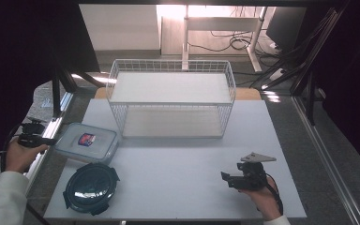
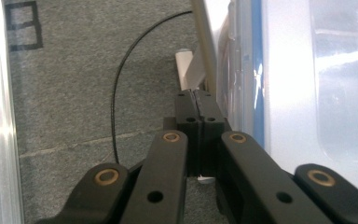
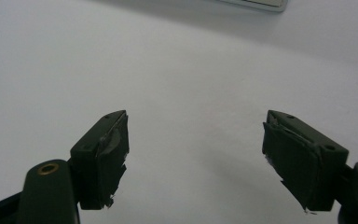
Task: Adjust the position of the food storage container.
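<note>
Clear lidded box, left claw closed beside it, right claw open

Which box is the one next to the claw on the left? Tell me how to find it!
Start at the big white wire basket at the back of the white table. Go to its front left corner; just past it, near the table's left edge, lies the clear rectangular box, beside the left claw. Unlike the dark oval container in front of it, it is see-through with a small red and blue label.
</note>
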{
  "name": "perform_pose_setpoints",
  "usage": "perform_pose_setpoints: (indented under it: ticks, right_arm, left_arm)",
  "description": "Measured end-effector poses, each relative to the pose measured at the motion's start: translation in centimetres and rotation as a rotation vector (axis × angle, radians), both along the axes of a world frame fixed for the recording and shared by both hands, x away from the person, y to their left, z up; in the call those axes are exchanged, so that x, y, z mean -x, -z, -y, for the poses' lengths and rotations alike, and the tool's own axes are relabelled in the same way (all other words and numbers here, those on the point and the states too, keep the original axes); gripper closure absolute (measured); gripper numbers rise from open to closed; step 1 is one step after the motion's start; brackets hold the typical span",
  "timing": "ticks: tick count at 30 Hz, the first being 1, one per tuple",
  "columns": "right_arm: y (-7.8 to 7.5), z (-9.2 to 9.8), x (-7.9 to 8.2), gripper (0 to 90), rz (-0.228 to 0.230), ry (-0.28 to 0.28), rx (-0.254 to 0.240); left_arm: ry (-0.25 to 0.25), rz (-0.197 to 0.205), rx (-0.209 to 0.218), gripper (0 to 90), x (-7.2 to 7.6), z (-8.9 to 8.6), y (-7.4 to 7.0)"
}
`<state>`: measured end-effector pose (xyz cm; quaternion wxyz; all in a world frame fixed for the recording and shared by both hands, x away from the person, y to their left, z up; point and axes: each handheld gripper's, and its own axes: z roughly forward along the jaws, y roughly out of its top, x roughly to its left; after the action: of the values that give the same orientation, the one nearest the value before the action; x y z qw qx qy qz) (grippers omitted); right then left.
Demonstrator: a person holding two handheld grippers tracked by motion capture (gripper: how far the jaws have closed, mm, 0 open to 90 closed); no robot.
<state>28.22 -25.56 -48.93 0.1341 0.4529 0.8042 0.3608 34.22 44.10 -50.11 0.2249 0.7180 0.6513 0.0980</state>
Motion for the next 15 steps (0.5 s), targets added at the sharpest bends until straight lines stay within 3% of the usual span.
perform_pose_setpoints:
  ticks: [15]
  right_arm:
    - [0.1,-0.3,0.0,22.3,-0.01,-0.004,0.004]
  left_arm:
    - [0.093,0.011,0.032,90.0,0.5,3.8,-0.2]
